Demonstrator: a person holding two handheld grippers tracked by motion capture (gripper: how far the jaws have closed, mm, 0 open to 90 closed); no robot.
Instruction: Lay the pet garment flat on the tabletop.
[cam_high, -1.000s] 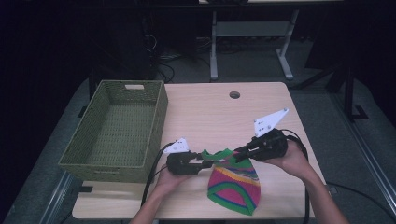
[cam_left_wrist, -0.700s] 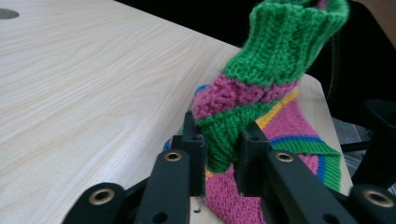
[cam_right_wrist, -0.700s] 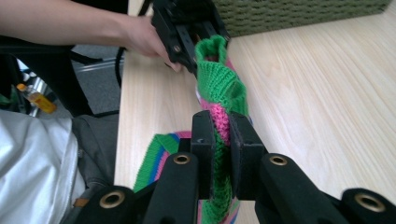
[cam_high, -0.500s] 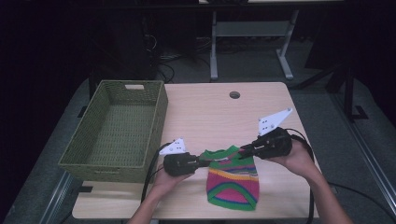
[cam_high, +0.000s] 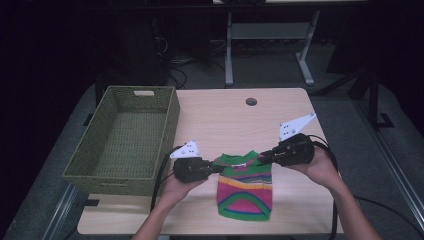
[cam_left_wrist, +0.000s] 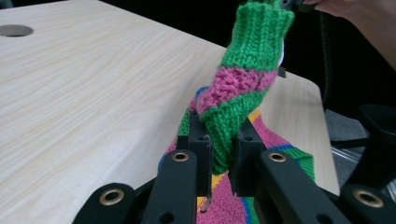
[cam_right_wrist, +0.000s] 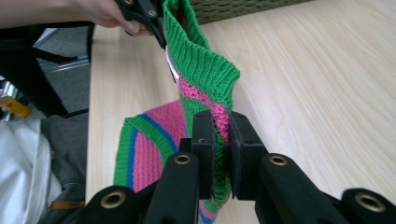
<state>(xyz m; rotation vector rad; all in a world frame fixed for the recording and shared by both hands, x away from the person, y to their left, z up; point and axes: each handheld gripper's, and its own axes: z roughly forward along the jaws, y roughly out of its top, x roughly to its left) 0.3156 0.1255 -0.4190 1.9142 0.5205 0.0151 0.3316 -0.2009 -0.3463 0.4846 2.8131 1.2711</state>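
At the table's near edge, my left gripper (cam_high: 218, 169) and right gripper (cam_high: 263, 156) each pinch a top corner of the small striped knitted sweater (cam_high: 245, 187), its hem resting on the table (cam_high: 220, 120). The left pinch has just closed and looks thin; lifting toward the wicker basket (cam_high: 127, 140) could let that loose knit slip free.

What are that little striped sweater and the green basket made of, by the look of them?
The sweater looks like knitted yarn, probably wool or acrylic: ribbed green edges and bumpy pink stitches show in both gripper views, matte and soft. The basket seems woven from fibre or paper cord, dull green, with a regular plaited texture on its walls; the exact fibre is unclear.
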